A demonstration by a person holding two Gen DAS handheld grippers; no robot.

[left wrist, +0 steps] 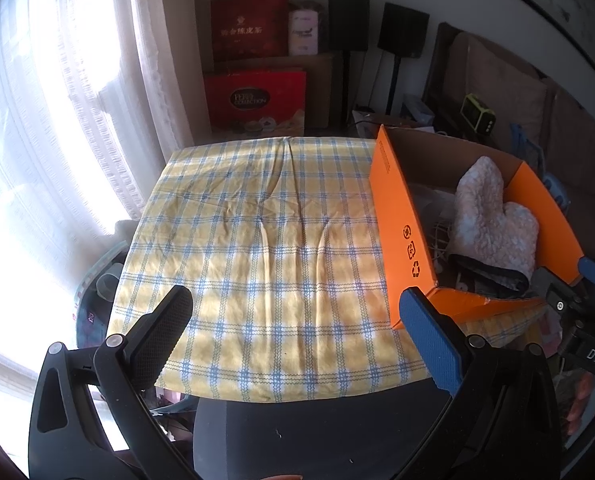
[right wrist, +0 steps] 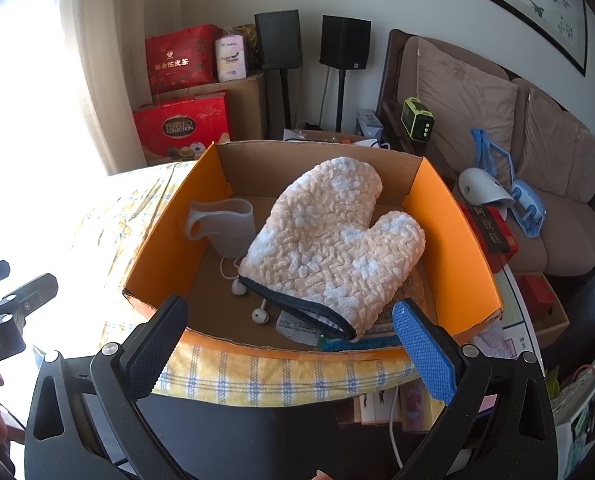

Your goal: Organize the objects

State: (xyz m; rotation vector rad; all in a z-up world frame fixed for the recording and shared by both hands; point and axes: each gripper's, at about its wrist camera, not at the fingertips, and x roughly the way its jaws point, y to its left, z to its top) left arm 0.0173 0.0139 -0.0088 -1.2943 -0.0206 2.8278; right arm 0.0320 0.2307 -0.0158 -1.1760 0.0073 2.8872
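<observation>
An orange cardboard box (right wrist: pixel 453 236) stands on the right of the checked tablecloth (left wrist: pixel 265 240); it also shows in the left wrist view (left wrist: pixel 401 220). Inside lie a fluffy oven mitt (right wrist: pixel 329 248), a translucent cup (right wrist: pixel 225 228) on its side, white earphones (right wrist: pixel 249 300) and a small packet under the mitt's cuff. The mitt also shows in the left wrist view (left wrist: pixel 493 224). My right gripper (right wrist: pixel 289 344) is open and empty just before the box's near wall. My left gripper (left wrist: pixel 297 332) is open and empty over the cloth's near edge, left of the box.
Red gift bags (right wrist: pixel 181 92) and two speakers on stands (right wrist: pixel 345 44) stand behind the table. A brown sofa (right wrist: pixel 537 160) with a blue item lies to the right. A curtained window (left wrist: pixel 57 120) is on the left. Books and boxes sit below the table's right edge.
</observation>
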